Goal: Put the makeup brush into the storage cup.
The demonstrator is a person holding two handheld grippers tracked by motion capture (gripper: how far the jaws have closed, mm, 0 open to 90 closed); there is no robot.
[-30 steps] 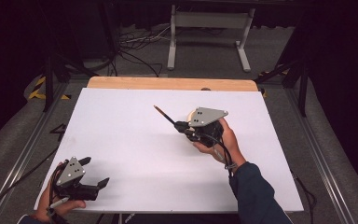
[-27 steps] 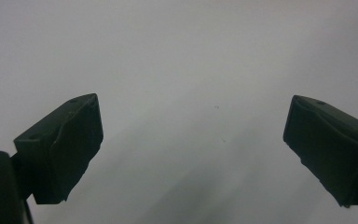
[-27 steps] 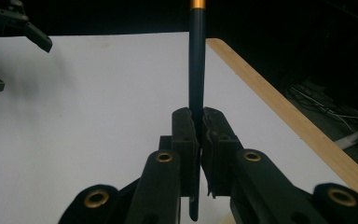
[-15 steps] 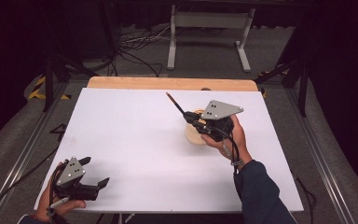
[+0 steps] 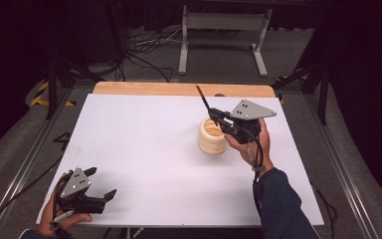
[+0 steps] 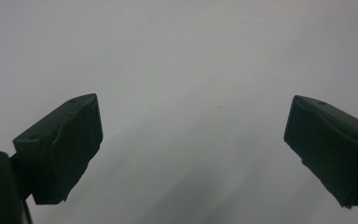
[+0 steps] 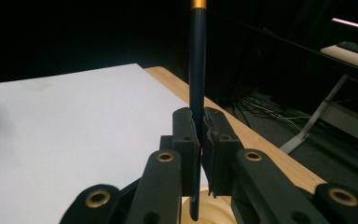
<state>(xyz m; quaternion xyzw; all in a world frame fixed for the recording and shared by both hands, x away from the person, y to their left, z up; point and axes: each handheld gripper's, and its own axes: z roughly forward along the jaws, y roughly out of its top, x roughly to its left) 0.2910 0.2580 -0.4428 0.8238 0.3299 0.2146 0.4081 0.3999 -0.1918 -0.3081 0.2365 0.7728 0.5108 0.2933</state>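
- The right claw (image 5: 218, 119) is clamped on a slim dark pencil-like stick with a gold band (image 5: 203, 102); in the right gripper view the two black pads (image 7: 185, 135) press the stick (image 7: 197, 70) from both sides.
- The stick stands nearly upright between the pads in that view, its gold band at the top edge and its lower end just over the rim of a pale wooden ribbed round pot (image 7: 216, 205).
- In the high view the stick slants up and away from the claw toward the far edge of the table, and the claw hangs over the right-hand rim of the pot (image 5: 211, 137).
- The person's right hand (image 5: 246, 142) grips the tool from the right of the pot, with the grey three-cornered plate on top and a dark blue sleeve (image 5: 278, 204) running back to the bottom edge.
- The pot stands on the white table (image 5: 144, 149), right of the middle and toward the far side; a strip of bare wood shows along the far edge.
- The left claw (image 5: 102, 183) is spread wide with nothing between its pads; the left gripper view shows the two black pads (image 6: 63, 147) far apart over bare white table.
- The left hand (image 5: 62, 219) holds that tool at the near left corner of the table, well apart from the pot.
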